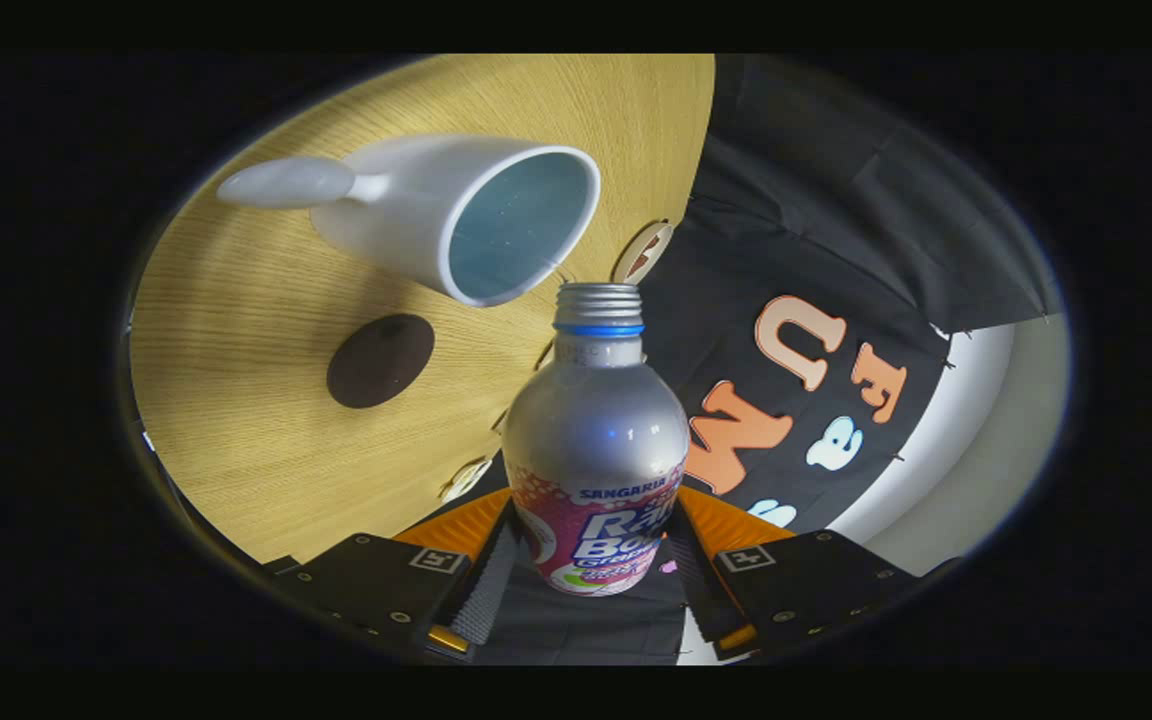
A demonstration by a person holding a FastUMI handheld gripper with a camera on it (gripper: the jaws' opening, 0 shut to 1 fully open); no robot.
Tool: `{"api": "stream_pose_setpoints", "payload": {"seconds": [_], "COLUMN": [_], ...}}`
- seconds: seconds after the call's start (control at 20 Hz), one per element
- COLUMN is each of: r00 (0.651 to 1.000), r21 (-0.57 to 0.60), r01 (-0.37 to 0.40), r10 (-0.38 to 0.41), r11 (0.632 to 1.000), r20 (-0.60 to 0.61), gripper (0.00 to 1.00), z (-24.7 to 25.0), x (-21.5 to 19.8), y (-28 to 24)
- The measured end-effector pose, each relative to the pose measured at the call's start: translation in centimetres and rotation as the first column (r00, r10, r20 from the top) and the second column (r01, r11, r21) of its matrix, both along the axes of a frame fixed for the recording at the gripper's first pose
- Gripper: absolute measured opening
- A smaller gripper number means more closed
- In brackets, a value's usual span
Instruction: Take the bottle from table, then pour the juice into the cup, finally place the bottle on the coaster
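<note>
At upper left of the frame we see the cup [466, 215], the coaster [380, 360] below it on the table [236, 420]. At centre our gripper [591, 560] clamps the bottle [596, 450], its mouth just beside the cup's rim. We judge slow tilting keeps juice inside the rim.

The gripper [591, 560] is rolled far over onto its side, so the scene ahead looks tipped. Its two fingers [489, 590] stand at about seven and five o'clock, closed against opposite sides of the bottle [596, 450], pressing its lower body.
</note>
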State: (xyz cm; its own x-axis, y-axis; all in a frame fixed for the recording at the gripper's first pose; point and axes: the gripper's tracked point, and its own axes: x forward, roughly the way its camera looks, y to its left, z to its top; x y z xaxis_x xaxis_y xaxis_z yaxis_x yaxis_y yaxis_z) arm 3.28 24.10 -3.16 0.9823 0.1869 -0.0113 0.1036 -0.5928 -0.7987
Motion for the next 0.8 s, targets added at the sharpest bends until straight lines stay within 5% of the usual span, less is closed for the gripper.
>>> {"api": "stream_pose_setpoints", "payload": {"seconds": [0.45,0.8], "r00": [1.000,0.993], "r21": [-0.009,0.156], "r01": [0.001,0.051], "r10": [-0.001,-0.033], "r11": [1.000,0.986], "r20": [0.011,-0.113], "gripper": [0.76,0.77], "z": [0.3,-2.5], "x": [0.1,-0.2], "y": [0.0,-1.0]}}
